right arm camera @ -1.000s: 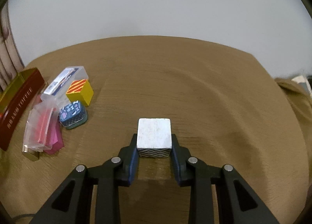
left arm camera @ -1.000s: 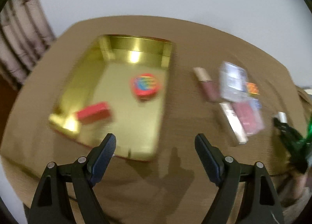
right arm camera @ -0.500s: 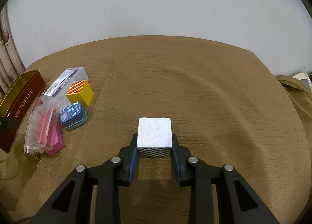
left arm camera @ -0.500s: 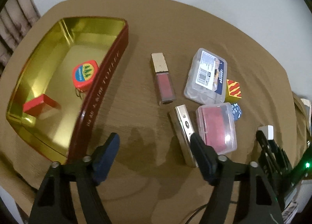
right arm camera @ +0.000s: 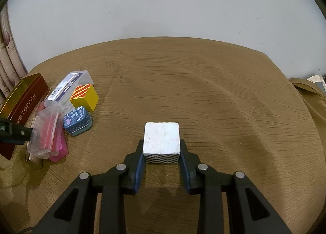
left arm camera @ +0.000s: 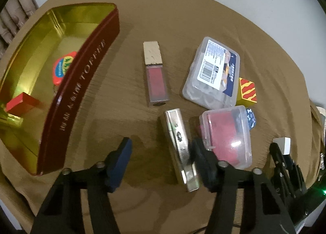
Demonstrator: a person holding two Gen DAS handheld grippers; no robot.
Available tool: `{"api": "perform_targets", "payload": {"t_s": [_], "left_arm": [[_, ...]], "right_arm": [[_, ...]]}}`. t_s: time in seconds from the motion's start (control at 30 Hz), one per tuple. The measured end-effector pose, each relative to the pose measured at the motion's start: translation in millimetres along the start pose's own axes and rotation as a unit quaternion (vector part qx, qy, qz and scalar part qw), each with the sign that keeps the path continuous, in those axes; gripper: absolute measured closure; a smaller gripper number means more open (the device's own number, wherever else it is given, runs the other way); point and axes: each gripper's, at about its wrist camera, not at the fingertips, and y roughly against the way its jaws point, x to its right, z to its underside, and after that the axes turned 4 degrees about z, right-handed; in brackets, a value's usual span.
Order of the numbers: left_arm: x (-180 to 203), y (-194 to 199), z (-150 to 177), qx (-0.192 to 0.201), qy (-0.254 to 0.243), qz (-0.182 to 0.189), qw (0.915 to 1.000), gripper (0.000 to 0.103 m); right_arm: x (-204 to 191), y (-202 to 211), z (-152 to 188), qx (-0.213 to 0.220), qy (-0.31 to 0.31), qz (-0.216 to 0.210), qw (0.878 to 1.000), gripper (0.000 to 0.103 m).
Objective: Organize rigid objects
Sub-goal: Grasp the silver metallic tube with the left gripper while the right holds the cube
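The left gripper (left arm camera: 161, 158) hangs over the near edge of the table (right arm camera: 203, 83), jaws part-open and just now closing, with the slim silver case (left arm camera: 179, 146) between its fingers; the right finger (left arm camera: 200, 157) lies against the case's side, the left one stands clear, so nothing is gripped yet. To do this well, I judge it should centre on the case's narrow width, keep off the clear box of red cards (left arm camera: 228, 136) touching it on the right, and close squarely before lifting toward the toffee tin (left arm camera: 77, 95) at the left edge, where a red block (left arm camera: 20, 104) and a round tape measure (left arm camera: 61, 68) already lie. The right gripper (right arm camera: 162, 158) is clamped on the white cube (right arm camera: 162, 141), mid-table. Against the earlier view, the left gripper has swung from above the tin to the loose items and narrowed; the right looks unchanged.
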Motion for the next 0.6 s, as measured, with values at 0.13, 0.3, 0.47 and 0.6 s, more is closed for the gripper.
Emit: {"api": "perform_targets", "payload": {"t_s": [0.13,0.3,0.47,0.6], "left_arm": [[-0.7,-7.4,-0.1,0.001,-0.011,-0.014,0.9998,0.062],[1.8,-8.1,6.8,0.020,-0.033,-0.035,0.9986,0.083],[-7.2,-7.4,9.5,0.027,-0.039,-0.025,0.9986,0.086],[-12.2,-6.8,13.1,0.040,-0.069,-0.039,0.9960,0.086]], "right_arm": [[0.3,-0.3,-0.4,0.000,0.001,0.001,1.000,0.071],[0.1,-0.4,0.0,0.000,0.001,0.001,1.000,0.071],[0.9,-0.4,0.2,0.000,0.001,0.000,1.000,0.071],[1.1,-0.4,0.4,0.000,0.001,0.001,1.000,0.071]]}}
